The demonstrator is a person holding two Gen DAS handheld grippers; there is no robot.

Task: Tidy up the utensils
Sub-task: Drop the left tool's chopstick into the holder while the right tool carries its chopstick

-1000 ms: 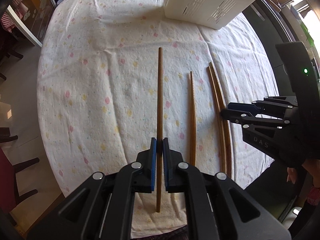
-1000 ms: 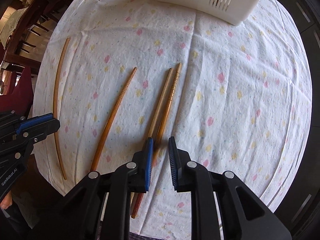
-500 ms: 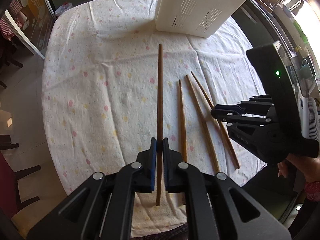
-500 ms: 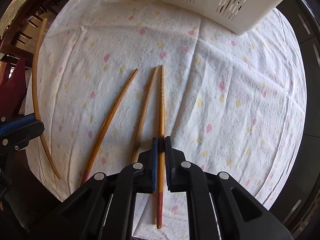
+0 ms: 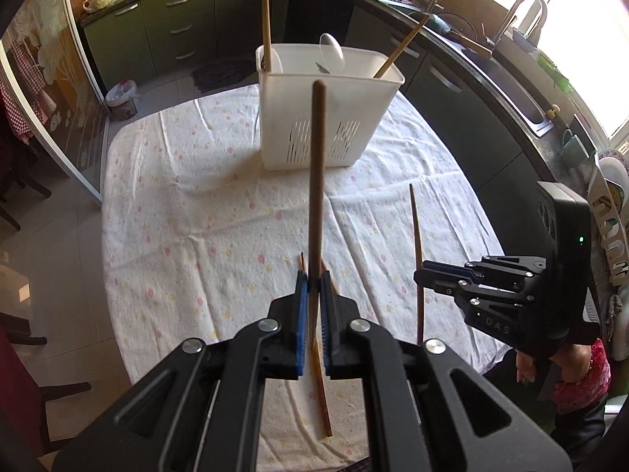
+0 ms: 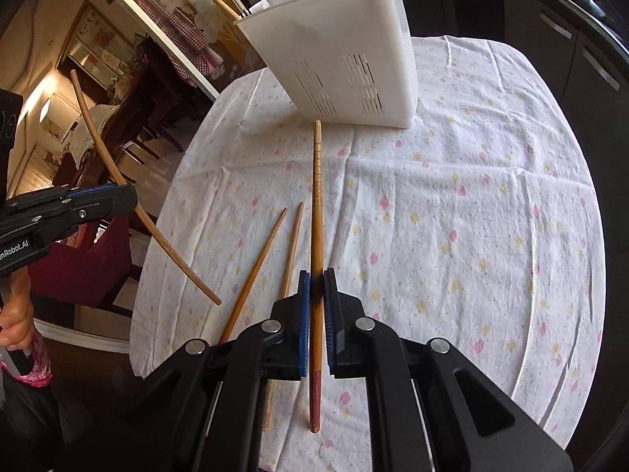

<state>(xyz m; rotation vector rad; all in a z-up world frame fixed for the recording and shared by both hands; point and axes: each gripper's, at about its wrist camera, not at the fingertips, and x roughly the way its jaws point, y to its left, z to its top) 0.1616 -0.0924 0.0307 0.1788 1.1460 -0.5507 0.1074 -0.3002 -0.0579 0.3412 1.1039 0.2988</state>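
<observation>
My left gripper (image 5: pixel 310 295) is shut on a long brown chopstick (image 5: pixel 316 181), lifted off the cloth and pointing at the white slotted utensil basket (image 5: pixel 354 90). My right gripper (image 6: pixel 316 299) is shut on a lighter chopstick with a red end (image 6: pixel 316 196), also lifted, its tip near the basket (image 6: pixel 338 39). In the left wrist view the right gripper (image 5: pixel 422 277) holds its chopstick (image 5: pixel 416 236) upright. In the right wrist view the left gripper (image 6: pixel 125 196) holds its chopstick (image 6: pixel 118 173) slanted. Two chopsticks (image 6: pixel 259 263) (image 6: pixel 293 244) lie on the cloth.
The basket holds a wooden stick (image 5: pixel 266 27), another stick (image 5: pixel 401 47) and a clear spoon (image 5: pixel 332 53). The round table has a white flowered cloth (image 5: pixel 196 216). Dark kitchen cabinets (image 5: pixel 177 27) and a sink counter (image 5: pixel 511 78) stand behind.
Both grippers have lifted their chopsticks off the cloth and tilted up and forward towards the basket. The right gripper, open a second ago, closed on its chopstick.
</observation>
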